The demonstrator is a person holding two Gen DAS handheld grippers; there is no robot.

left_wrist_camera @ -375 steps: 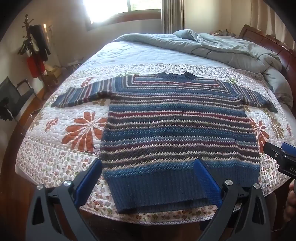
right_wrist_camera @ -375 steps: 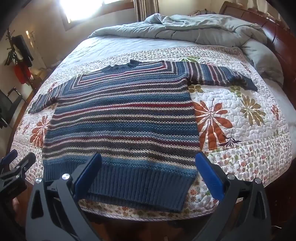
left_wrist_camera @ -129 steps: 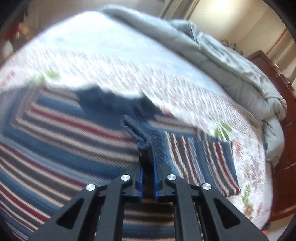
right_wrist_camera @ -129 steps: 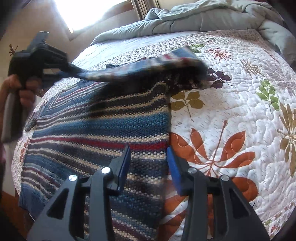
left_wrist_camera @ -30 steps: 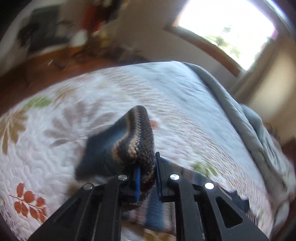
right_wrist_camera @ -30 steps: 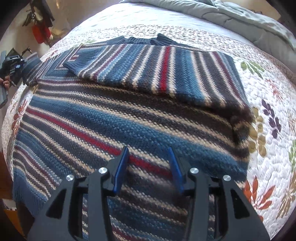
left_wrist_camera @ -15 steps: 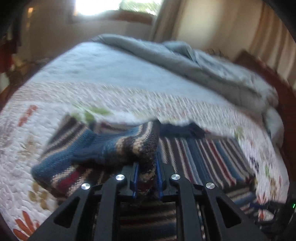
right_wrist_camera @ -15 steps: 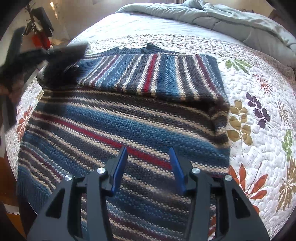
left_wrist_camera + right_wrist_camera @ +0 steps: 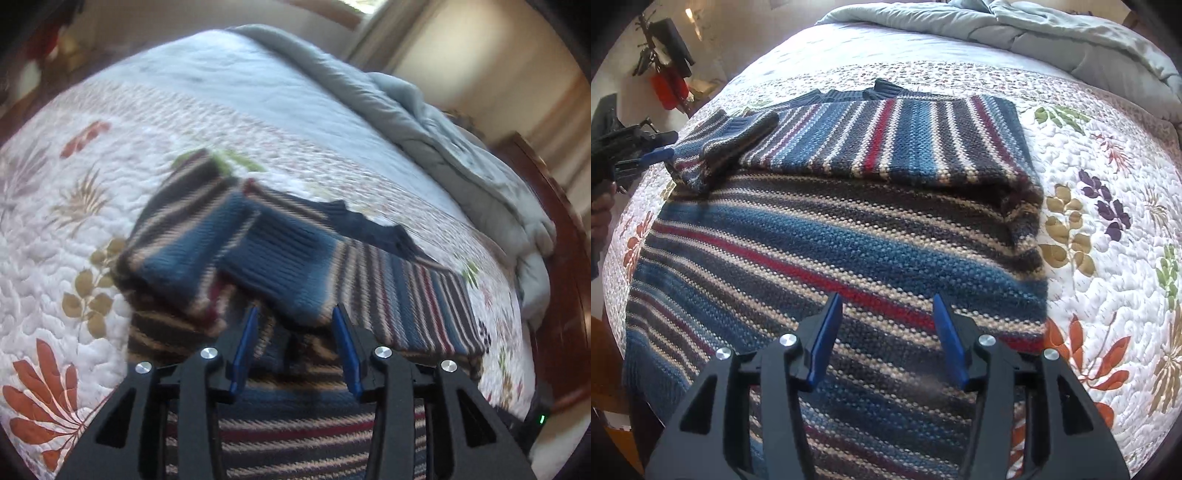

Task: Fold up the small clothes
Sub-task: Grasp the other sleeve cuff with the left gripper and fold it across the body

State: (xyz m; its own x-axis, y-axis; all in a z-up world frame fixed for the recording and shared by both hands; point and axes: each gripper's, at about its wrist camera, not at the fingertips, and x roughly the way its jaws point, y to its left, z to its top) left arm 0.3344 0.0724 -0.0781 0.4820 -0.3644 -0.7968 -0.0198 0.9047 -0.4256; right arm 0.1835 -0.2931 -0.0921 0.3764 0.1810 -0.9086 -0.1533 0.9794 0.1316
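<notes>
A striped knit sweater [image 9: 820, 251] in blue, red and cream lies flat on the flowered quilt [image 9: 1108, 206]. Its right sleeve [image 9: 894, 140] is folded across the chest. The left sleeve [image 9: 192, 243] is doubled inward, its blue ribbed cuff [image 9: 284, 266] resting on the chest. My left gripper [image 9: 295, 332] is just behind that cuff. Its jaws are opening, the cuff's near edge lies loose between the tips, and the pads are clear of it. It shows in the right wrist view as the left gripper [image 9: 665, 146], held by a hand [image 9: 600, 206]. My right gripper [image 9: 886, 325] hovers over the sweater's body, its jaws opening with nothing between them.
A rumpled grey duvet [image 9: 1052, 33] is heaped along the head of the bed, against a dark wooden headboard [image 9: 569, 280]. A coat stand with red and black things [image 9: 668, 74] stands beyond the bed's left side. The quilt's left edge [image 9: 617, 236] drops to a wooden floor.
The left gripper carried the left sleeve's cuff inward over the chest, then parted its jaws and let it drop there. The right gripper has stayed over the sweater's body.
</notes>
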